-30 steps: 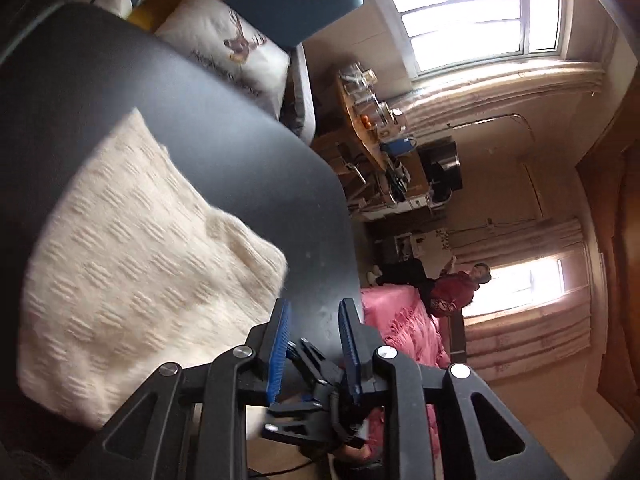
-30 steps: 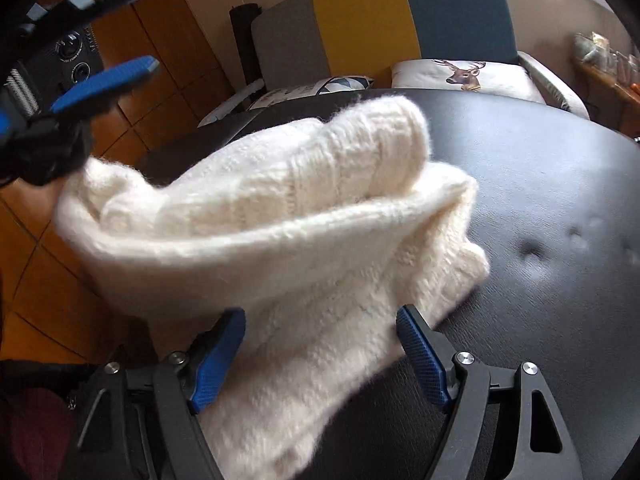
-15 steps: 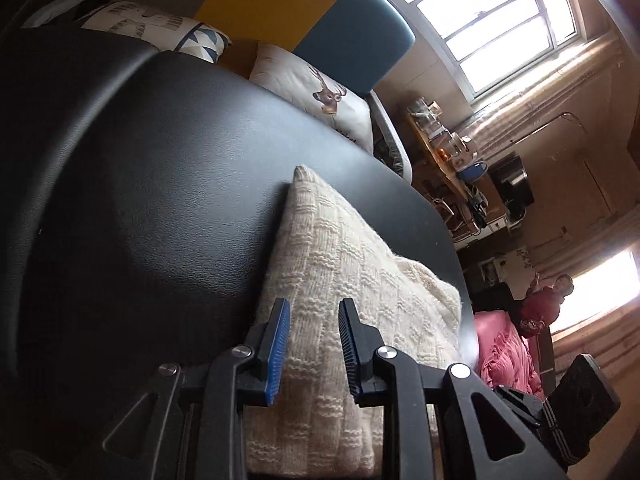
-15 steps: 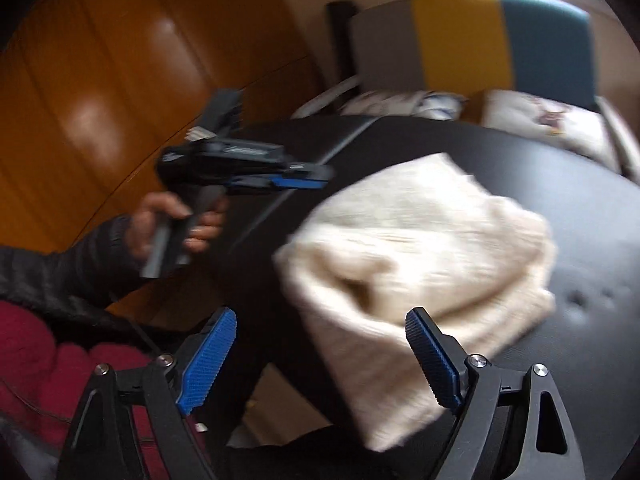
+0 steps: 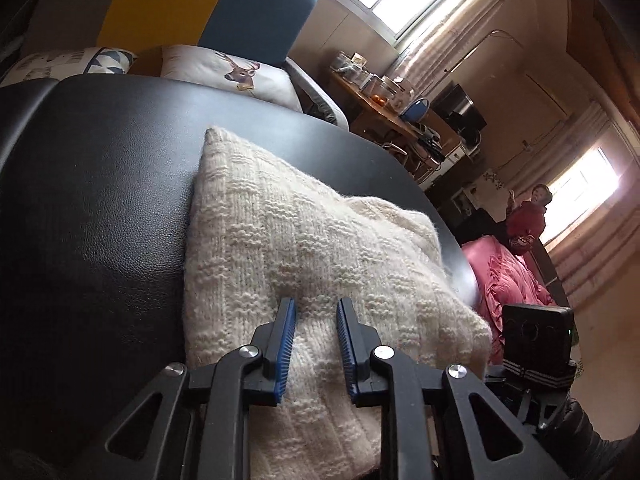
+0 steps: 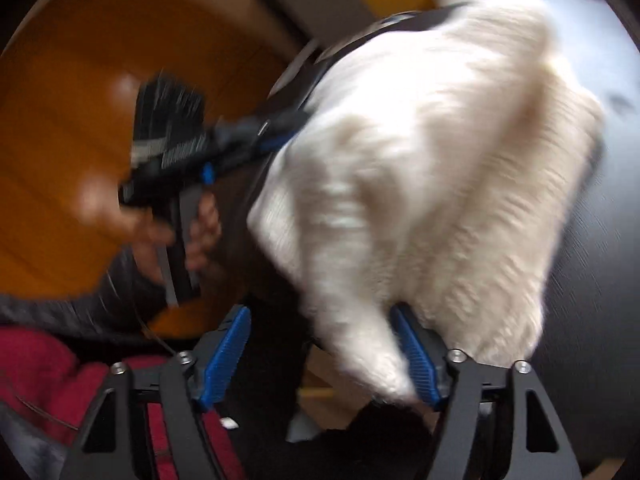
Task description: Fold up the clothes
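A cream knitted sweater [image 5: 304,264] is lying folded on the black table [image 5: 100,200], toward its right and near edges, with one corner pointing to the far side. The left gripper [image 5: 316,312] is hovering over the near part of the sweater; its blue-padded jaws are standing a narrow gap apart and closing, with knit showing beneath them but nothing pinched between the pads. In the right wrist view, which is heavily blurred, the right gripper [image 6: 320,344] is sitting at the near edge of the sweater [image 6: 432,184], its jaws wide and closing, a hanging fold brushing the right pad. A hand [image 6: 176,236] is holding the left gripper's handle at the left.
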A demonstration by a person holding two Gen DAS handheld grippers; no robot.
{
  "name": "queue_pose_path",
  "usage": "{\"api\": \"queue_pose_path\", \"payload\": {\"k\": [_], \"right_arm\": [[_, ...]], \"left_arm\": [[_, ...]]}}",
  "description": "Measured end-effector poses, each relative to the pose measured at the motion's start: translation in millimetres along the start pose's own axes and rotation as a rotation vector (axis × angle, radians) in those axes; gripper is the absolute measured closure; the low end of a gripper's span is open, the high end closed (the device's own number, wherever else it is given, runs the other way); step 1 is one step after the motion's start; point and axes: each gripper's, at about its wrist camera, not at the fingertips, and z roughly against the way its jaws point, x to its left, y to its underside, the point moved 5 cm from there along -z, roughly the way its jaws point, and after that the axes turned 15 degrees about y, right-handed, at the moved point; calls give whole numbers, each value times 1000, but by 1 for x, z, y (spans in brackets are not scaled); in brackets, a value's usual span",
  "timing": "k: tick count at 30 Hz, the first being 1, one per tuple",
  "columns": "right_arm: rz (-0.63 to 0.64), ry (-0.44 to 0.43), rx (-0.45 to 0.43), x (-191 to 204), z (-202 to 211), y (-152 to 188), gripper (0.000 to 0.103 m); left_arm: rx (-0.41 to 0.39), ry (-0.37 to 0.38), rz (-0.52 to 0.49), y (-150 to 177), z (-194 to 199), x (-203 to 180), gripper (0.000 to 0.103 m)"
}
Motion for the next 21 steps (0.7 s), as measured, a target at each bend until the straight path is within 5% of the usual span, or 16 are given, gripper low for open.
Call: {"api": "queue_pose_path", "payload": {"k": [4,8,14,16,18,21], "right_arm": [[-87,6,-57,-8,34,-1,29],[-185,14,-233,-25,69,-30,22],[-246,137,-272,-57,37,-87,26],[-244,181,-252,-70,28,-97,61],[-229,250,-224,-71,21,-102,83],[-186,299,-269,-61,36,-112,89]], "left_arm": [[29,-8,-119,9,-2,-22,82],[20,13,-132,11,-1,-29,82],[16,72,-160,18,0,-39,82],[40,97,-200,24,-5,-48,82],[95,115,-249,34,-18,-59,82],[209,116,-332,58,-40,-72,82]]}}
